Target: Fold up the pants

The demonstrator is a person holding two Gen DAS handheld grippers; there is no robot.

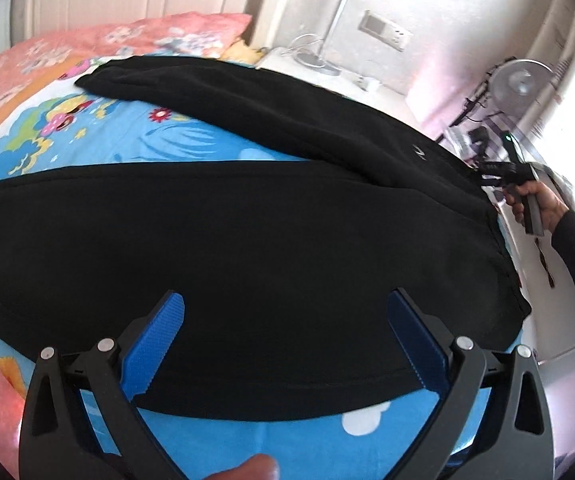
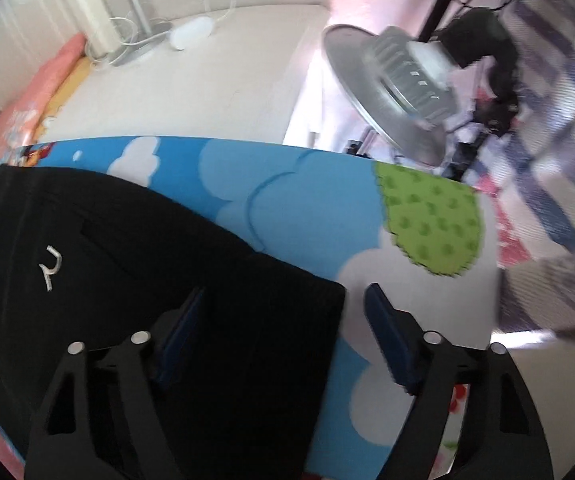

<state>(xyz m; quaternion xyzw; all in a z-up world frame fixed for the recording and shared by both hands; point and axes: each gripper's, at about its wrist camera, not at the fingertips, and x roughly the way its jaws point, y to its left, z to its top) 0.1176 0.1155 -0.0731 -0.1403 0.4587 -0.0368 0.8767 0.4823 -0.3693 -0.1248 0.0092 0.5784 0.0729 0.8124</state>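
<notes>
Black pants lie spread on a blue cartoon bed sheet, with the two legs fanning apart toward the left. My left gripper hangs open above the near leg, close to its lower hem edge, its blue pads wide apart. A hand holds my right gripper at the waistband end, far right. In the right wrist view the right gripper is open and straddles the waistband corner of the pants. One finger is over the black cloth and the other over the sheet. A small white logo shows on the cloth.
Pink floral bedding lies at the head of the bed. A standing fan is just past the bed's edge, with a white surface holding a cable and a small white device beside it. A striped mat covers the floor.
</notes>
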